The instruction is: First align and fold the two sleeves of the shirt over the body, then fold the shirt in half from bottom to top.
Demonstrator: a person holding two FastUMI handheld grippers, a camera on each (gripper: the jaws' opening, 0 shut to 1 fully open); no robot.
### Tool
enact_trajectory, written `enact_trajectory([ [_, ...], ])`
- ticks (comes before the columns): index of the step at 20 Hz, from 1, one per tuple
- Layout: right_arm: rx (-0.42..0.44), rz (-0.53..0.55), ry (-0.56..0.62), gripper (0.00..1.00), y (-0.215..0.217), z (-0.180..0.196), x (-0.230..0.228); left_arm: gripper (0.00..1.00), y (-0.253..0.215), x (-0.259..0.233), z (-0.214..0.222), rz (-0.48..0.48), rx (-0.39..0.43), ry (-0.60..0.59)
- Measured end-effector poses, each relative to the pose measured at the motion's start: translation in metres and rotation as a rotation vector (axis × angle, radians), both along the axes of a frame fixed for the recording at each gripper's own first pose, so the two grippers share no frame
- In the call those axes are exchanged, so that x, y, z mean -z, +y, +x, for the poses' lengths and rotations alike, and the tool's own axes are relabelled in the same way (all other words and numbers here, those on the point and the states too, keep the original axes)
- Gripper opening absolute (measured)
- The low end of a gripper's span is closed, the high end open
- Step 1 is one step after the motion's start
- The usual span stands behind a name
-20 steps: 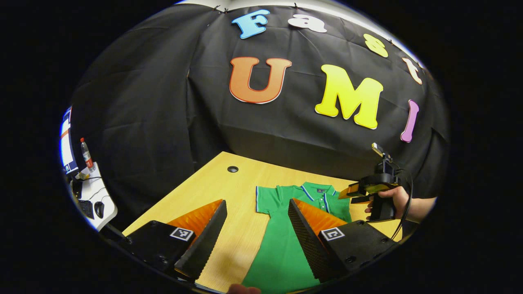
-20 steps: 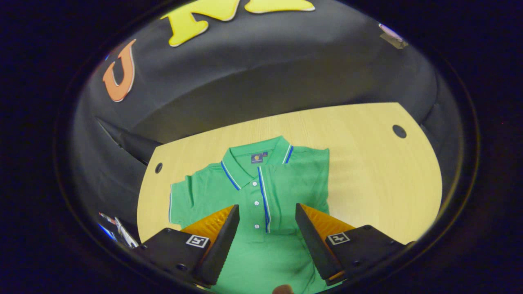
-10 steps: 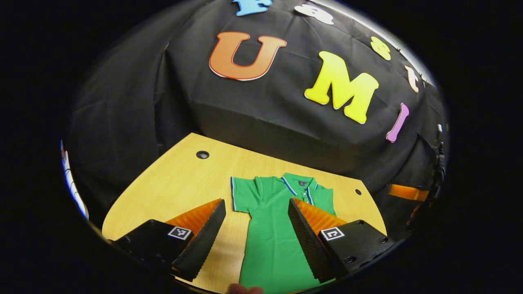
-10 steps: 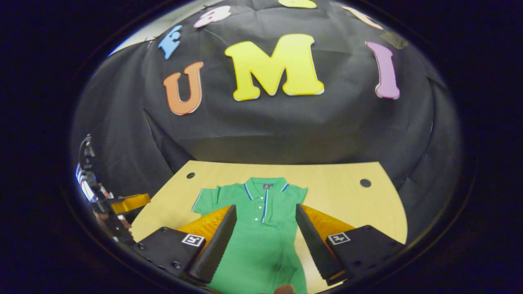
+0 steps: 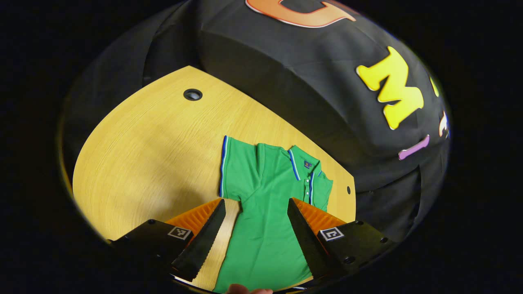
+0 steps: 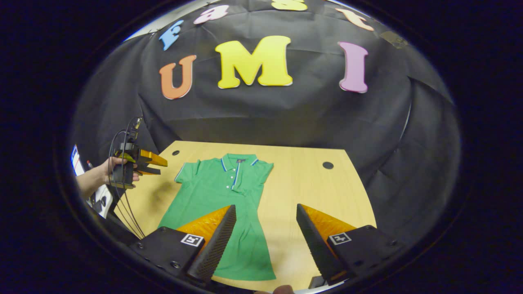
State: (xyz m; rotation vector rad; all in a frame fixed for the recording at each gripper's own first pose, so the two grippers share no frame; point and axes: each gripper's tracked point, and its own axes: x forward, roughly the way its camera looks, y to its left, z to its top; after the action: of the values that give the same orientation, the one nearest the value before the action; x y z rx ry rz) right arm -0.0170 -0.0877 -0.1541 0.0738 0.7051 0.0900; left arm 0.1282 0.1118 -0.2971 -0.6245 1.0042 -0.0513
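Left sleeve fold is the step in hand; both tools are above the shirt, nothing gripped.

Left gripper view: the left hand-held gripper (image 5: 255, 228) has its fingers spread, empty, over the green shirt (image 5: 265, 212), which lies flat on the wooden surface (image 5: 143, 143), collar toward the booth wall. The blue-trimmed left sleeve (image 5: 233, 169) sticks out flat. It should pinch the cuff edge only, lift low and lay it square across the chest.
Right gripper view: the right hand-held gripper (image 6: 265, 237) is also spread and empty, near the hem; the shirt's right side (image 6: 255, 179) looks already folded in. The other gripper (image 6: 143, 161) hangs beside the left sleeve. Probably best to match that fold line and avoid dragging the body.
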Motion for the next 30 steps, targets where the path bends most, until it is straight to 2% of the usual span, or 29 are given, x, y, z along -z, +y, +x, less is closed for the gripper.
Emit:
enact_trajectory([
  [3, 0.048, 0.002, 0.008, 0.95, -0.019, -0.011, 0.001, 1.0, 0.016, 0.02, 0.028, 0.047, 0.045, 0.068],
  [4, 0.055, 0.0, 0.012, 0.95, -0.022, -0.015, 0.002, 0.97, 0.02, 0.026, 0.037, 0.053, 0.059, 0.09],
  [6, 0.064, -0.016, 0.022, 0.95, -0.029, -0.022, 0.006, 0.97, 0.019, 0.041, 0.048, 0.056, 0.129, 0.158],
  [7, 0.064, -0.02, 0.029, 0.95, -0.03, -0.026, 0.008, 1.0, 0.021, 0.055, 0.047, 0.088, 0.174, 0.197],
  [8, 0.063, -0.021, 0.04, 0.95, -0.031, -0.031, 0.011, 0.96, 0.021, 0.067, 0.046, 0.114, 0.215, 0.24],
  [9, 0.065, -0.023, 0.053, 0.95, -0.031, -0.035, 0.014, 0.96, 0.021, 0.077, 0.044, 0.133, 0.243, 0.277],
  [15, 0.097, -0.006, 0.104, 0.95, -0.038, -0.053, 0.031, 0.91, 0.001, 0.105, 0.049, 0.148, 0.261, 0.34],
  [17, 0.109, 0.005, 0.111, 0.95, -0.042, -0.055, 0.033, 0.85, 0.002, 0.11, 0.049, 0.172, 0.255, 0.358],
  [21, 0.145, 0.02, 0.105, 0.95, -0.056, -0.052, 0.035, 0.66, 0.0, 0.116, 0.043, 0.198, 0.231, 0.404],
  [22, 0.155, 0.029, 0.11, 0.95, -0.058, -0.053, 0.037, 0.36, 0.006, 0.119, 0.042, 0.23, 0.207, 0.424],
  [24, 0.167, 0.039, 0.112, 0.95, -0.06, -0.052, 0.041, 0.2, 0.007, 0.119, 0.042, 0.241, 0.182, 0.426],
  [28, 0.163, 0.035, 0.112, 0.95, -0.063, -0.054, 0.043, 0.04, -0.011, 0.11, 0.043, 0.15, 0.138, 0.396],
  [30, 0.166, 0.031, 0.095, 0.95, -0.065, -0.05, 0.041, 0.04, -0.015, 0.094, 0.05, 0.157, 0.148, 0.335],
])
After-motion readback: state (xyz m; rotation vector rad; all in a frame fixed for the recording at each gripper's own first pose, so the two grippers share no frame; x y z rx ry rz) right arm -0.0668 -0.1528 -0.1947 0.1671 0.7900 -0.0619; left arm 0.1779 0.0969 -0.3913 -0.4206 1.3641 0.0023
